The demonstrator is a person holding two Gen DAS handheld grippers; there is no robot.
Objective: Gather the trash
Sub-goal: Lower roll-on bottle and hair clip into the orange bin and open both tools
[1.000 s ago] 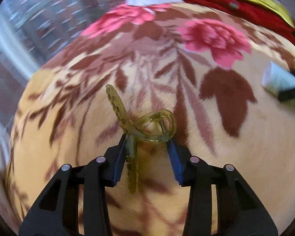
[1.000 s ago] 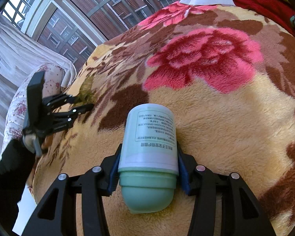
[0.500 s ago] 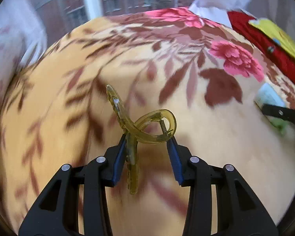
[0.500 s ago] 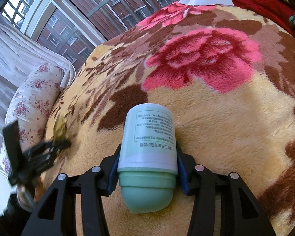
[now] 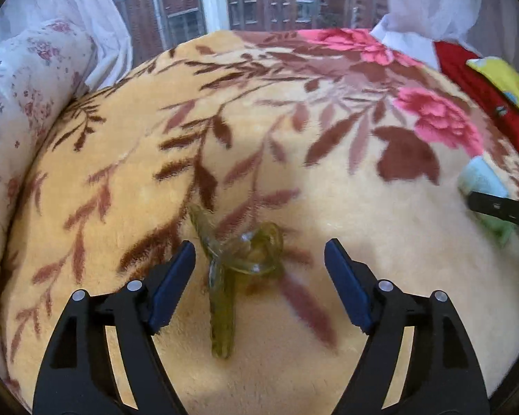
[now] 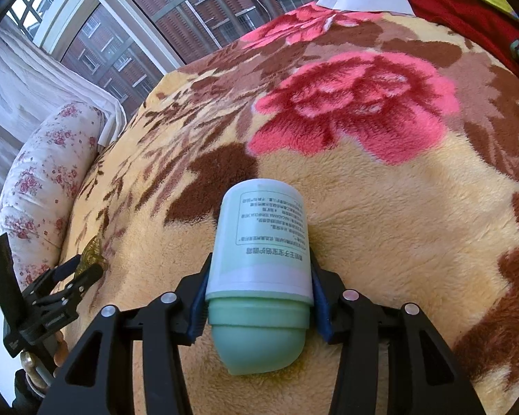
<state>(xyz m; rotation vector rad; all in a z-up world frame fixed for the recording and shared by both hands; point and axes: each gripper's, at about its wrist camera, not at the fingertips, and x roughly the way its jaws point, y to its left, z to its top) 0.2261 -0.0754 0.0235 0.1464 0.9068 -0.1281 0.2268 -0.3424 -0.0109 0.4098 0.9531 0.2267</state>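
1. The olive hair claw clip (image 5: 240, 269) lies on the flowered blanket (image 5: 328, 363) at its near left part, between the pads of your left hand-held gripper (image 5: 259, 266), whose jaws are opening; neither pad touches it.
2. Your right hand-held gripper (image 6: 257, 297) is clamped on the pale green bottle (image 6: 263, 242), cap end nearest you, over the near middle of the bed.
3. Judged step: releasing the clip. No bin is in view; you must locate one next.
4. Surroundings: floral pillow (image 6: 41, 180) far left, red cloth (image 5: 484, 100) far right. Nothing obstructs either gripper.
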